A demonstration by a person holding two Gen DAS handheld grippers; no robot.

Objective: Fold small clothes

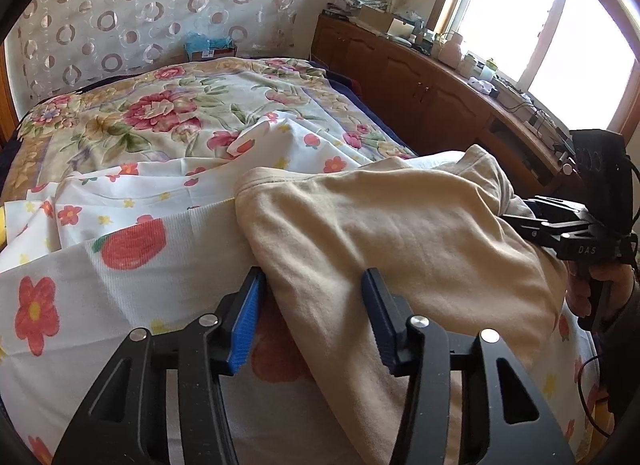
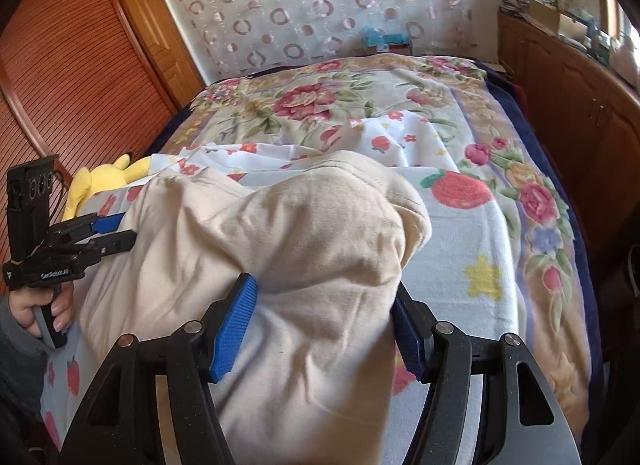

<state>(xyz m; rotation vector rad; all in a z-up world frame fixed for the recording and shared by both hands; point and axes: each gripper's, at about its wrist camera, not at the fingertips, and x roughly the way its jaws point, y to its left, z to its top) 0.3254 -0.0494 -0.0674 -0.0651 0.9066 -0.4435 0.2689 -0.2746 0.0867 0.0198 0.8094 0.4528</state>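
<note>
Covering both spread-wide, released hand-held grippers' far fingertips, the cream garment (image 1: pixel 400 233) hides its own lower edge.

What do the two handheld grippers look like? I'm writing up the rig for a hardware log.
The left gripper and the right gripper match: black metal linkage arms with silver round pivot pins and textured blue finger pads. Each has a black pistol-style grip and a black upright box with round holes. The right one's body reads "DAS", with a black cable trailing. A grey sleeve covers the left forearm.
</note>
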